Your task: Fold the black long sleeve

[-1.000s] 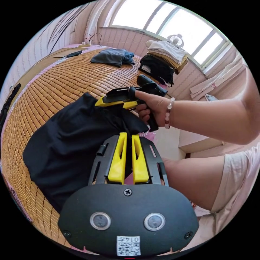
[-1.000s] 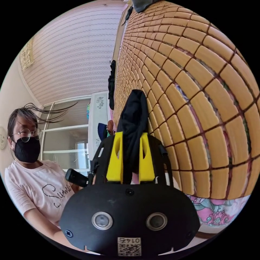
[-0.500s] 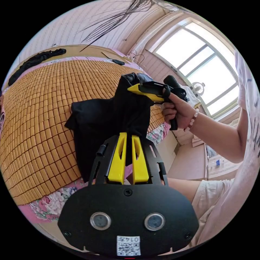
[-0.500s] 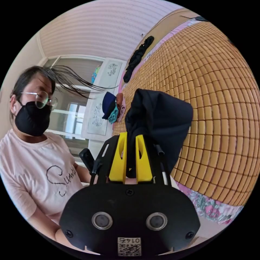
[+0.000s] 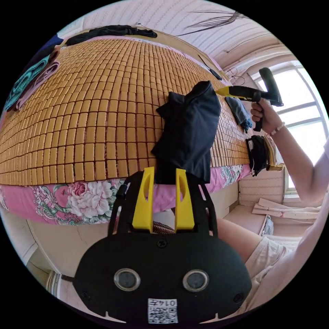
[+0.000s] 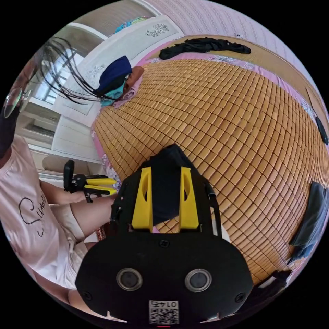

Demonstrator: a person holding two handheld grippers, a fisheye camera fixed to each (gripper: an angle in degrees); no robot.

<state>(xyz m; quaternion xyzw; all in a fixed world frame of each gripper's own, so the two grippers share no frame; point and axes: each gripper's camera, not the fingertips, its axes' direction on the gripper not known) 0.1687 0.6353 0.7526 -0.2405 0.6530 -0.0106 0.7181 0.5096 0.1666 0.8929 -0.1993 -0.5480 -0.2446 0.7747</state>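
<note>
The black long sleeve (image 5: 188, 133) lies bunched in a narrow folded strip on the bamboo mat (image 5: 85, 120), its near end hanging over the bed's edge. My left gripper (image 5: 163, 169) is open, and the garment's lower edge sits just at its jaw tips. My right gripper (image 5: 222, 91), held in a hand, hovers by the strip's far end. In the right gripper view my right gripper (image 6: 165, 169) stands open over the black long sleeve (image 6: 166, 192). My left gripper (image 6: 114, 185) shows there beside the person's knee, jaws slightly apart.
A pink floral sheet (image 5: 75, 198) edges the bed. A teal and pink folded pile (image 5: 31, 78) and a long black cloth (image 5: 109, 31) lie at the far side. A grey-blue garment (image 5: 240, 111) and a clothes stack (image 5: 258, 154) sit near the window.
Both grippers have opened and let go of the black garment, which now rests on the mat. Both cameras swung round, and the two grippers have drawn apart.
</note>
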